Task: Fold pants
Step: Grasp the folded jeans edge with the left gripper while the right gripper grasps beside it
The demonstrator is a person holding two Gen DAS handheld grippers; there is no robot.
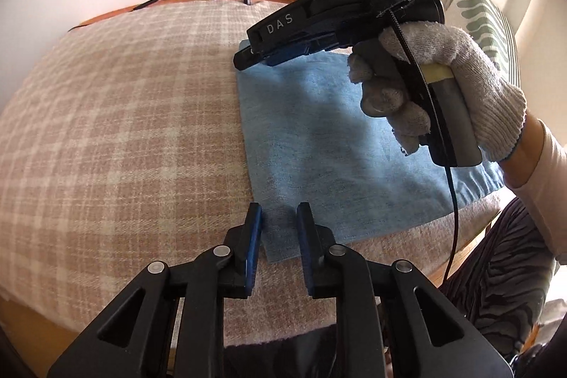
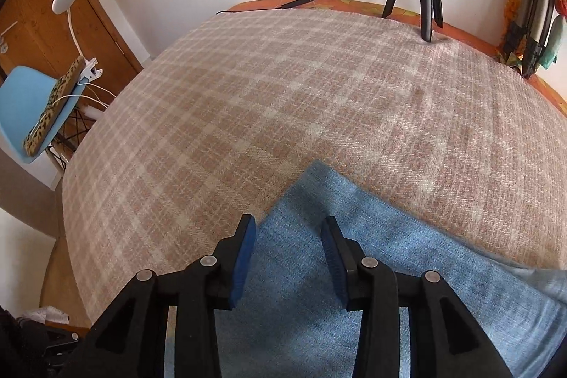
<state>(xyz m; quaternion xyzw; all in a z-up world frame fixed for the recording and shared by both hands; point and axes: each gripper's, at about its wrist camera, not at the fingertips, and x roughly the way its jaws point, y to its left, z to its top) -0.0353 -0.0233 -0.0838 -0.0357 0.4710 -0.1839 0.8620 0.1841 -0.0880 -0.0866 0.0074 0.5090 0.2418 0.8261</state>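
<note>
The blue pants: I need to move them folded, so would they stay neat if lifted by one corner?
Probably not: the blue pants lie limp and flat, so the layers would likely droop open. On the napped plaid blanket, pushing may bunch them.

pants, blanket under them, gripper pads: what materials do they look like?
Pants: light blue woven cotton or thin denim by the look; matte, mottled heathered surface, lies flat in a folded rectangle.
Blanket: likely wool or a brushed blend; fuzzy twill weave, pink-beige and cream plaid.
Pads on the left gripper and right gripper: blue, ribbed, probably rubber or foam; arms look like black moulded plastic.
</note>
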